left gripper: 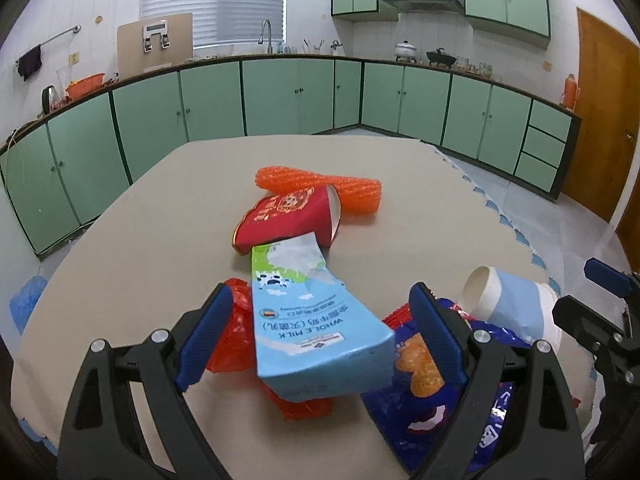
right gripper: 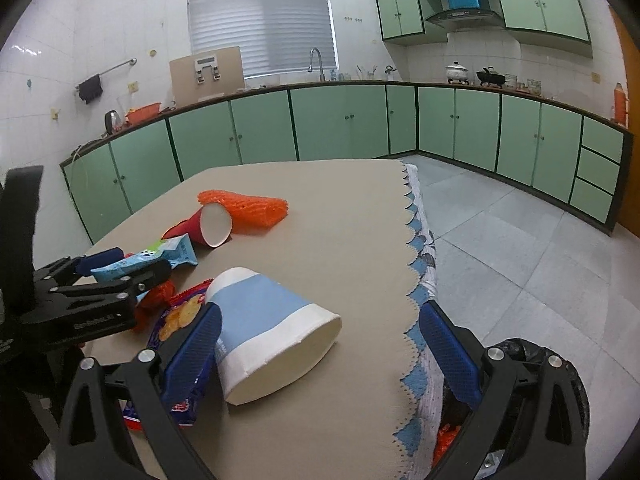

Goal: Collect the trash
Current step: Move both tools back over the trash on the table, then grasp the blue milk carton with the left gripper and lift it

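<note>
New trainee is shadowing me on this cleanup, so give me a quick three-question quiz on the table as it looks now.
1. True or false: the milk carton lies between the open fingers of the left gripper.
2. What lies nearest the right gripper? A) red cup B) blue and white cup C) orange net
3. Fill in: the chip bag is mostly ___.

Key: 1 true; 2 B; 3 blue

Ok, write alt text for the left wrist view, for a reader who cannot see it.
The left gripper points down at a table with its jaws open around a flattened blue milk carton. The carton lies over red plastic, beside a blue snack bag and a tipped white and blue cup. Beyond lie a red cup and orange foam netting.
</note>
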Tool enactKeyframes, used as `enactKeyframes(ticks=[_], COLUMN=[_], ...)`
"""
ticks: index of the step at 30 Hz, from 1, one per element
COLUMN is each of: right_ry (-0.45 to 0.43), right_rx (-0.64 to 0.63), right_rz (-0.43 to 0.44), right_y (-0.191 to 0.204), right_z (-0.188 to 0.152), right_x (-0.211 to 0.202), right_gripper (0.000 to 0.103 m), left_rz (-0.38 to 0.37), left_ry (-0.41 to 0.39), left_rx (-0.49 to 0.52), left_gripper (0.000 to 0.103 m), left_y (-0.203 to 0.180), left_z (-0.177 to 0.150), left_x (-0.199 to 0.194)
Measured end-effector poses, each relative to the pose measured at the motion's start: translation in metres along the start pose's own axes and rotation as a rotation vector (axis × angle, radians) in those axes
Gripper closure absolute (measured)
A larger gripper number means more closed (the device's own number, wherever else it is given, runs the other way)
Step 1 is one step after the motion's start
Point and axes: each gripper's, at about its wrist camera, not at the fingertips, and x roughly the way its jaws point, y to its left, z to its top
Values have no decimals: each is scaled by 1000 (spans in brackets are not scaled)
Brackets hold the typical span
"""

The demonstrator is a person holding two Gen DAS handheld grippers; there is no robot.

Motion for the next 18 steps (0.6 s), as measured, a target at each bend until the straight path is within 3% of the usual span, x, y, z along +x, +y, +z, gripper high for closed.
enactKeyframes(ticks=[7, 14, 18], right_ry=[9, 7, 10], right_rx=[-2, -1, -4], right_rz=[13, 26, 28], right_y=[8, 13, 18], right_z=[-2, 0, 1], right_x=[0, -1, 0], right_gripper=[6, 6, 6], left_rz=[-9, -30, -31], left_ry=[46, 71, 64], left_rx=[-21, -34, -52], left_gripper=[18, 59, 59], left_y=[2, 5, 7], left_z=[-5, -7, -7], left_x=[10, 11, 7])
